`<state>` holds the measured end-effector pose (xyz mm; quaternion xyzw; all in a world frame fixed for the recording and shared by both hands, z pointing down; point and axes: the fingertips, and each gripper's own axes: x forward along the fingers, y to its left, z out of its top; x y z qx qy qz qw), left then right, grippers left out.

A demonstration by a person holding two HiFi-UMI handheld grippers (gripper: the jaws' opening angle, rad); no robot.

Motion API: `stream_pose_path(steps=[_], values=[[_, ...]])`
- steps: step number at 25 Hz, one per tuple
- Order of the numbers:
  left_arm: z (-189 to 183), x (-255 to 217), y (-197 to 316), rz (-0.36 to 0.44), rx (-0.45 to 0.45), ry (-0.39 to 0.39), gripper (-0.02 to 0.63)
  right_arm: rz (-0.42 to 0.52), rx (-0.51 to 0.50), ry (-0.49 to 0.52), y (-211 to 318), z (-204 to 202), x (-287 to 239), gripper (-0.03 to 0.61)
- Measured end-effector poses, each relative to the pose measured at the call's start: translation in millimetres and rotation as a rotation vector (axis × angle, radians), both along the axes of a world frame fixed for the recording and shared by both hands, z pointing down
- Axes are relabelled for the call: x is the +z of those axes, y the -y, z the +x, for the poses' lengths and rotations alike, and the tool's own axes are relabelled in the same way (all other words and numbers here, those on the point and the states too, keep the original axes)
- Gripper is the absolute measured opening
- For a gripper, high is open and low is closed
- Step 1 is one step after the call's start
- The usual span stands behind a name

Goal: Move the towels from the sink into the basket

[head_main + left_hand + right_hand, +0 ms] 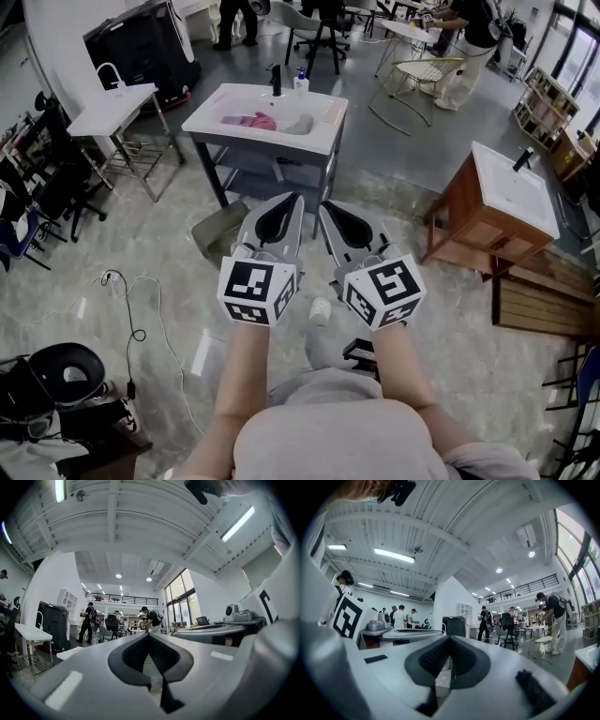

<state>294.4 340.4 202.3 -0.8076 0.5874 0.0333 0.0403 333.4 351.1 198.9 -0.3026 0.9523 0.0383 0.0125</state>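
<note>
In the head view a white sink (323, 131) on a dark frame stands ahead of me. A pink towel (255, 120) and a pale grey towel (298, 124) lie in its basin. A grey-green basket (216, 231) sits on the floor in front of the sink, partly hidden by my left gripper (292, 198). My right gripper (324, 207) is held beside the left one, both well short of the sink and pointing toward it. Both are shut with nothing between the jaws, as the left gripper (149, 636) and right gripper (450, 638) show in their own views.
A black faucet (276, 79) and a soap bottle (300, 82) stand on the sink's back edge. A wooden cabinet sink (511, 192) is at the right, a white table (112, 108) at the left. A cable (133, 305) trails on the floor. People stand far back.
</note>
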Motion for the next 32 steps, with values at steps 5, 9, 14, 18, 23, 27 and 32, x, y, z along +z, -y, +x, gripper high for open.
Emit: stream_pose_path(steps=[5, 9, 14, 18, 23, 27, 32], values=[[-11.0, 8.4, 25.7, -0.01, -0.012, 0.008, 0.006, -0.014, -0.019, 0.003, 24.5, -13.5, 9.5, 0.018], [-21.2, 11.5, 52.6, -0.018, -0.021, 0.004, 0.006, -0.016, -0.024, -0.001, 49.8, -22.9, 12.8, 0.018], [-34.2, 15.2, 88.6, -0.022, -0.029, 0.002, 0.006, -0.018, -0.029, -0.004, 87.6, -34.9, 15.6, 0.018], [-43.1, 14.8, 121.1, -0.026, -0.034, 0.0, 0.006, -0.019, -0.042, -0.015, 118.5, -47.2, 15.4, 0.018], [-51.4, 17.3, 162.9, -0.037, -0.039, 0.004, 0.006, -0.025, -0.058, -0.022, 159.0, -56.8, 16.7, 0.018], [-60.4, 22.0, 198.8, -0.051, -0.049, 0.001, 0.006, -0.044, -0.069, -0.022, 197.1, -63.1, 22.3, 0.018], [-73.4, 23.2, 244.8, -0.067, -0.072, 0.007, 0.006, -0.064, -0.094, -0.014, 245.1, -72.8, 23.8, 0.018]])
